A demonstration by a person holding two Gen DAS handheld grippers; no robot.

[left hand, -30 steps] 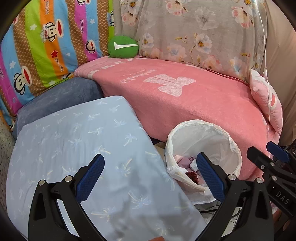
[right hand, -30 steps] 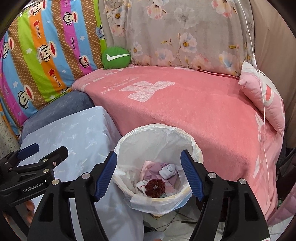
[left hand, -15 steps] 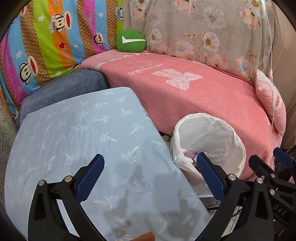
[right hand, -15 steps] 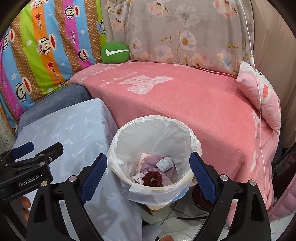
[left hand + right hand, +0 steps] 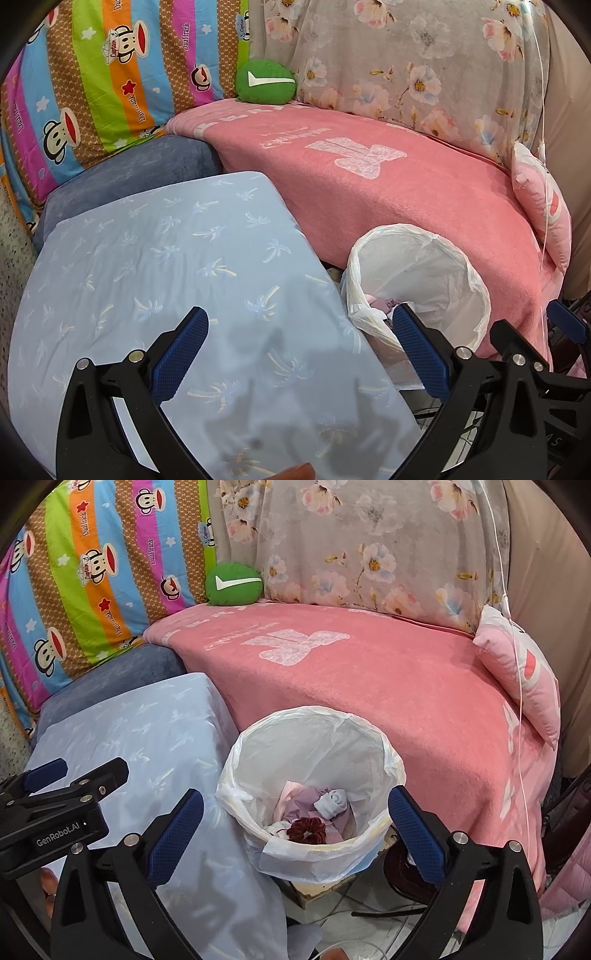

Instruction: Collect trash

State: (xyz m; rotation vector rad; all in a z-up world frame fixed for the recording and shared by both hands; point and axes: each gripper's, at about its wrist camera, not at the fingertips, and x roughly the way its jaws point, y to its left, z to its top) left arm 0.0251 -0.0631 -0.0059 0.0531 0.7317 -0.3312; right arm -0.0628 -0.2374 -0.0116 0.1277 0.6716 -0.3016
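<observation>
A bin lined with a white bag [image 5: 391,753] stands on the floor between the light blue cloth and the pink blanket. Inside lie a dark red scrunchie [image 5: 306,829], a white wad [image 5: 332,801] and lilac paper [image 5: 295,797]. My right gripper [image 5: 295,794] hovers over the bin's near rim, its jaws opening wide with nothing held between them. My left gripper [image 5: 299,314] stands open and empty above the blue cloth, just left of the bin [image 5: 417,266]. Each gripper shows at the edge of the other's view.
The light blue palm-print cloth [image 5: 166,277] covers a flat surface at left. A pink blanket [image 5: 406,192] covers the sofa seat, with a green cushion [image 5: 266,81] at the back and a pink pillow [image 5: 543,206] at right. A thin white cord [image 5: 517,664] hangs at right.
The right gripper's jaws have spread clearly wider over the bin. The left gripper stays open, and the rubbish in the bin lies as before.
</observation>
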